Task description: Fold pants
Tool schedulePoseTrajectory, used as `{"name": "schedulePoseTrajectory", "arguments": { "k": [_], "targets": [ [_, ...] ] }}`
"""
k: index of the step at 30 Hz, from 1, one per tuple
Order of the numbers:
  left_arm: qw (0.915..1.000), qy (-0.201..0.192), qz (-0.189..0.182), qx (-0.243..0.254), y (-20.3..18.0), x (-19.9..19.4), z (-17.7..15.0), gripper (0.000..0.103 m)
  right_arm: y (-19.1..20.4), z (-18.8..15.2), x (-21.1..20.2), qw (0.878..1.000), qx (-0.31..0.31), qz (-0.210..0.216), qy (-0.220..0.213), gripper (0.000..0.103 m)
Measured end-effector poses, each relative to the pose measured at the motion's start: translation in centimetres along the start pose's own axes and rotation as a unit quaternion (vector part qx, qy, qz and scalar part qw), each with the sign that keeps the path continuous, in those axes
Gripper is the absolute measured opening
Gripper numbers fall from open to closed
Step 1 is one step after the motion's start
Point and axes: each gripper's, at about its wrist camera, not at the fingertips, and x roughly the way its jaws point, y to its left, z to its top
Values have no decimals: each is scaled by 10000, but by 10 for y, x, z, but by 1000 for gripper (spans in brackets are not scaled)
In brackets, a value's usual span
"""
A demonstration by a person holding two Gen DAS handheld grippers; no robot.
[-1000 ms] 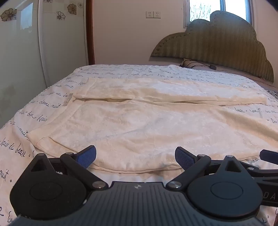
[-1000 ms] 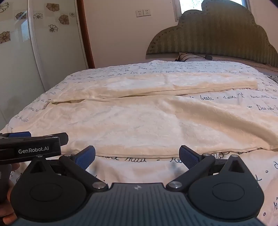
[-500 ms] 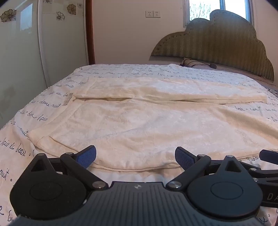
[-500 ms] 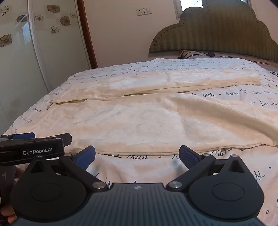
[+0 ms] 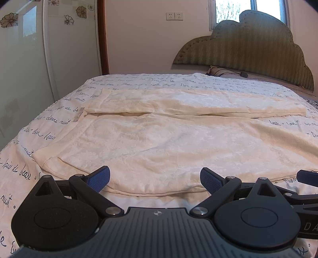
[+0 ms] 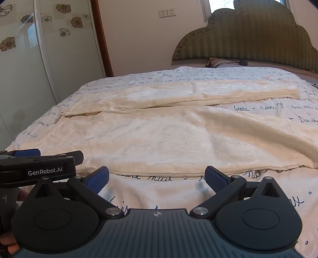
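We counted one pair of pants (image 5: 169,142), with two legs spread on one bed (image 5: 39,137). There were two tools: the left tool (image 5: 155,179) and the right tool (image 6: 157,178), each with two blue pads (image 5: 99,178), so four pads in all. Behind the bed we saw one headboard (image 5: 248,45), one pillow (image 5: 218,71) and one window (image 5: 252,8). Two sockets (image 5: 174,15) sat side by side on the wall. One glass door (image 5: 23,59) stood at the left, bearing several flower stickers.
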Motion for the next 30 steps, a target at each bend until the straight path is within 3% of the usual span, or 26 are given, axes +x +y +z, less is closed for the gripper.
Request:
{"name": "schedulePoseTrajectory", "arguments": {
  "k": [30],
  "targets": [
    [10000, -32, -42, -78, -3, -1, -4, 99, 6, -5, -1, 9998, -220, 33, 8, 103]
  ]
}}
